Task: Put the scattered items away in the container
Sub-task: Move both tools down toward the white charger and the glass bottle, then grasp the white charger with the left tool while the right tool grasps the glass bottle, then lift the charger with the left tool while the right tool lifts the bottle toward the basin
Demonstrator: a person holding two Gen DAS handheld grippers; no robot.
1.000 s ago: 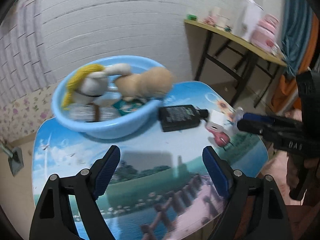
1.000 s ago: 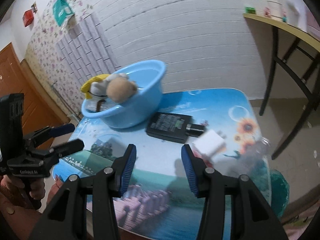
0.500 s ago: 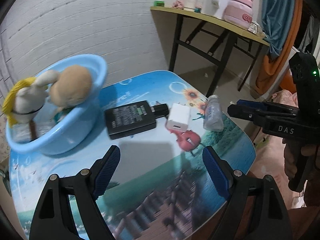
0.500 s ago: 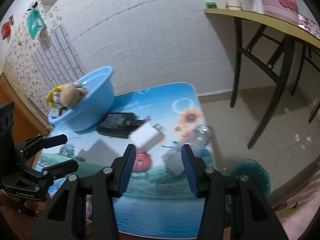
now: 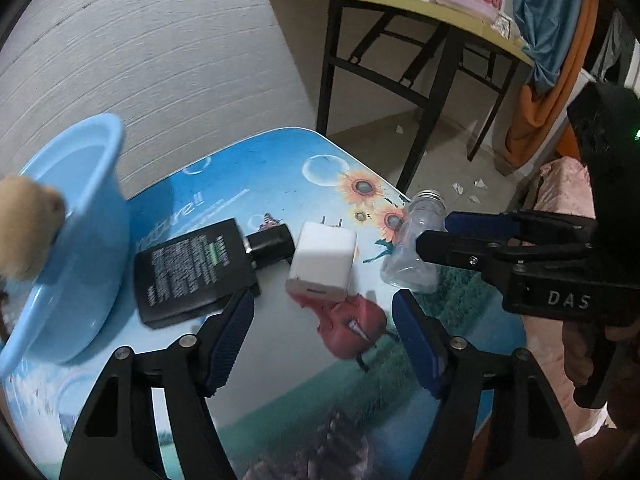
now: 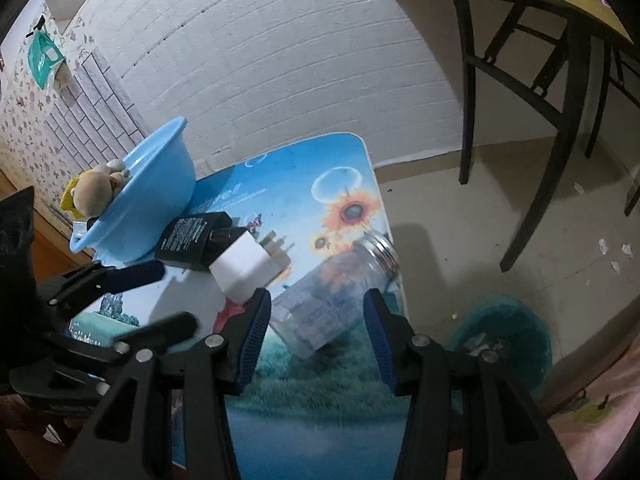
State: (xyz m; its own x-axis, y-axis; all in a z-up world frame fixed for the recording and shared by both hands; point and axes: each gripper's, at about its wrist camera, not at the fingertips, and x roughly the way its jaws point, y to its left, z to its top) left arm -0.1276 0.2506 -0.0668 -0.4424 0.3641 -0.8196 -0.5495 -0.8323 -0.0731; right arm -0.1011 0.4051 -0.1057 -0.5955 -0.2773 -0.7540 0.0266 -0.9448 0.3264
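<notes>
A white charger [image 5: 322, 260] lies on the picture-printed table [image 5: 280, 392], just ahead of my left gripper [image 5: 322, 332], whose jaws are closing with nothing between them. A flat black bottle [image 5: 192, 268] lies left of the charger, against the blue basin [image 5: 84, 248], which holds a plush toy [image 5: 24, 232]. A clear bottle [image 6: 336, 292] lies on its side near the table's right edge. My right gripper [image 6: 316, 320] hangs over its base, jaws widening slightly, pads apart from it. The right wrist view also shows the charger [image 6: 244, 268], the basin [image 6: 160, 184] and the left gripper [image 6: 172, 296].
A white brick wall runs behind the table. A black-legged folding table [image 5: 420, 4] with a pink container stands at the back right. On the floor right of the table sits a green bin [image 6: 504, 340]. A hand [image 5: 580, 360] holds the right gripper.
Both grippers have swung right, away from the basin, and sunk toward the table. The charger and clear bottle now lie close ahead of them. The left jaws have narrowed.
</notes>
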